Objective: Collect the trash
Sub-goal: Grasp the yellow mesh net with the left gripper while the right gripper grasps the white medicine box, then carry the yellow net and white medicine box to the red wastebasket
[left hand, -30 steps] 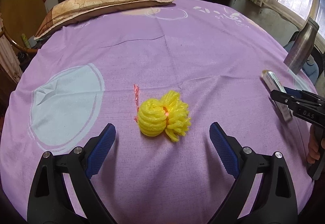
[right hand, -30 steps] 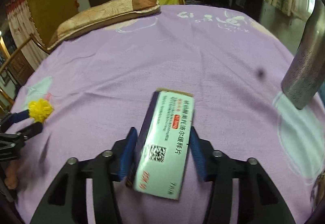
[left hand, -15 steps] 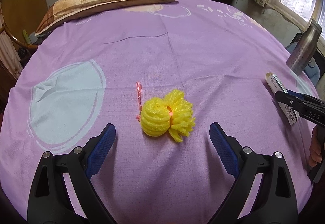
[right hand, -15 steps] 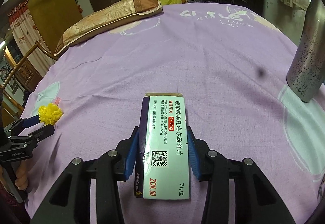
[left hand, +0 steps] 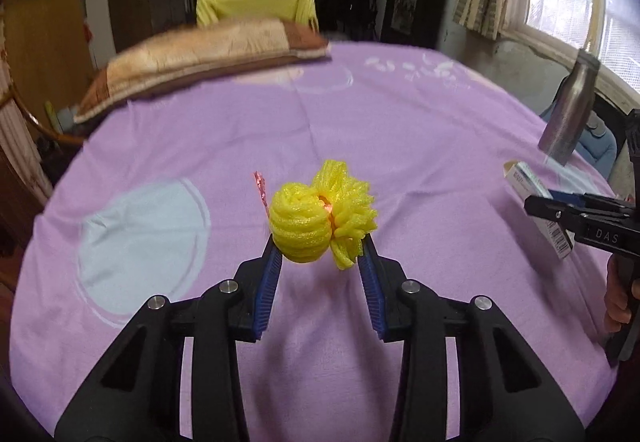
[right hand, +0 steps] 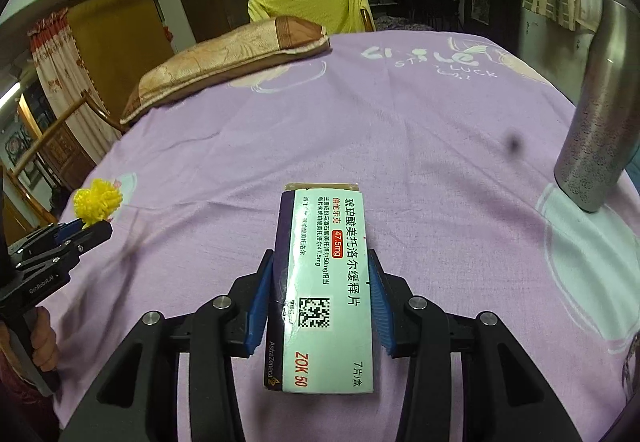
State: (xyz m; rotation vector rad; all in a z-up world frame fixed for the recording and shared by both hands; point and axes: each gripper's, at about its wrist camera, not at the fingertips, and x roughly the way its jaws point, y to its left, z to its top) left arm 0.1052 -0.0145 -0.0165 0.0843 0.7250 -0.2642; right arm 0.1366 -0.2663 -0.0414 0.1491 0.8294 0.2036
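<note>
foam net [left hand: 320, 219]: yellow, bunched up, pinched at its near end between the blue pads of the left gripper [left hand: 322, 262]; jaws just closed in on it, narrow now. Looks lifted off the purple bedsheet [left hand: 400, 145].
wrapper scrap [left hand: 260, 187]: pink, just behind the net on its left.
medicine box [right hand: 326, 282]: white-and-purple carton, clamped lengthwise in the right gripper [right hand: 322, 282], pads pressing both long sides. Flaps shut, contents can't tell.
steel bottle [right hand: 596, 129]: upright on the sheet, right of the box, well apart. Contents hidden.
pillow [right hand: 228, 59]: far end of the bed.
</note>
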